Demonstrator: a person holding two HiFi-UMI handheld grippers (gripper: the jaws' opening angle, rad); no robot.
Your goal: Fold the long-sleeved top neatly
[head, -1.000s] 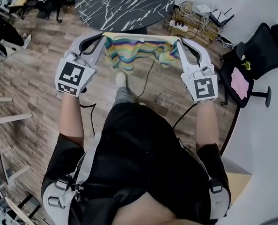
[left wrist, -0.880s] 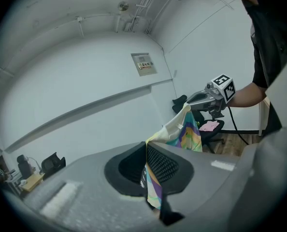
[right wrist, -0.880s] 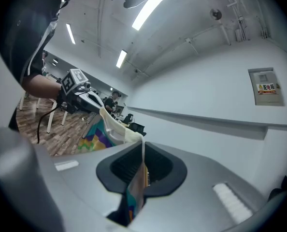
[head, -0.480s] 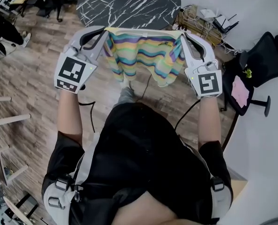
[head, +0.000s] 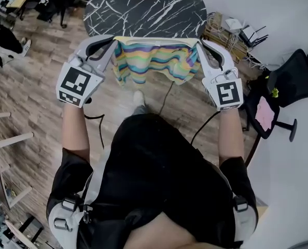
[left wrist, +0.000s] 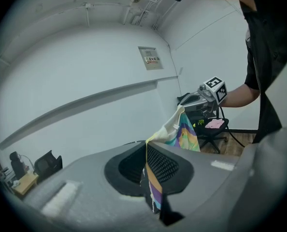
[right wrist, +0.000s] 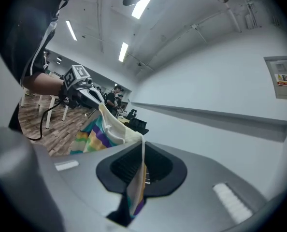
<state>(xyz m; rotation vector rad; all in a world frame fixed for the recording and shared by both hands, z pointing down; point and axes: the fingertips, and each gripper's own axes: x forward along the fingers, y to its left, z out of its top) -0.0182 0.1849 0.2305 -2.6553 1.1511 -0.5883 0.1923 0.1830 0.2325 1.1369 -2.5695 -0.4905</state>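
Black short-sleeved shirt [head: 154,175] worn; grey shoulder straps [head: 92,188], black buckles [head: 68,202]; left gripper [head: 113,40], right gripper [head: 198,42] moulded light grey, black-and-white marker cubes [head: 73,84] fitted; black cables [head: 98,122] attached

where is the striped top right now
Head view, upper centre: the striped top hangs between the left gripper and right gripper, by the black marble table.

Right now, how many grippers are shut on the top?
2. The left gripper pinches the top at the left end of its upper edge, and the right gripper pinches the right end. The top hangs stretched between them. Neither is hidden.
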